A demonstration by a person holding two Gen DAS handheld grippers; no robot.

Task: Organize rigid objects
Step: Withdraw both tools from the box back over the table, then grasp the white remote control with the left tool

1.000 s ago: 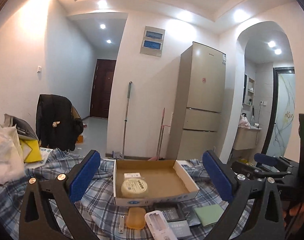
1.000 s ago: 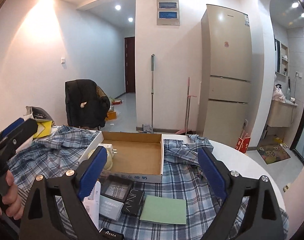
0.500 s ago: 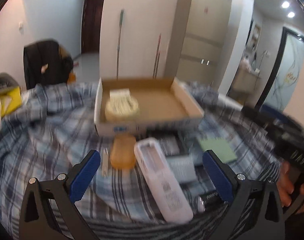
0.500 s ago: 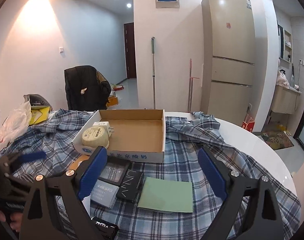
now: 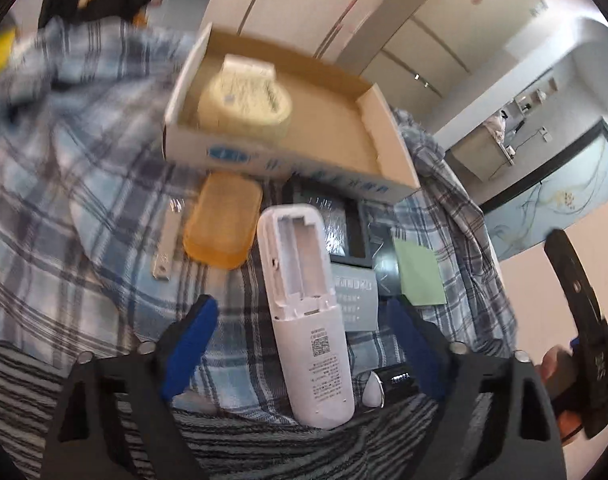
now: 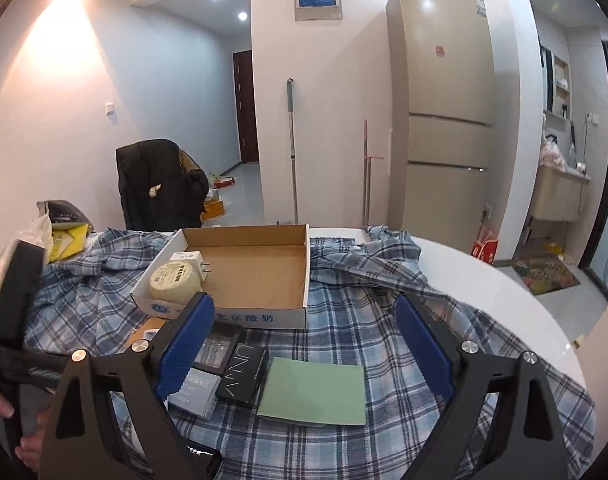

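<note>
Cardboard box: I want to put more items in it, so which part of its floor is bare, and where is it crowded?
The cardboard box is bare across its middle and right, up to the right wall. Its left end is taken by the round cream tin and the white plug behind it. Outside, the plaid cloth right of the box is free; the strip before its front wall is crowded with the remote, soap and cards.

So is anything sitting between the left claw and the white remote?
Nothing visible. The left claw is open with the white remote lying between its fingers on the plaid cloth, pads not touching it yet.
</note>
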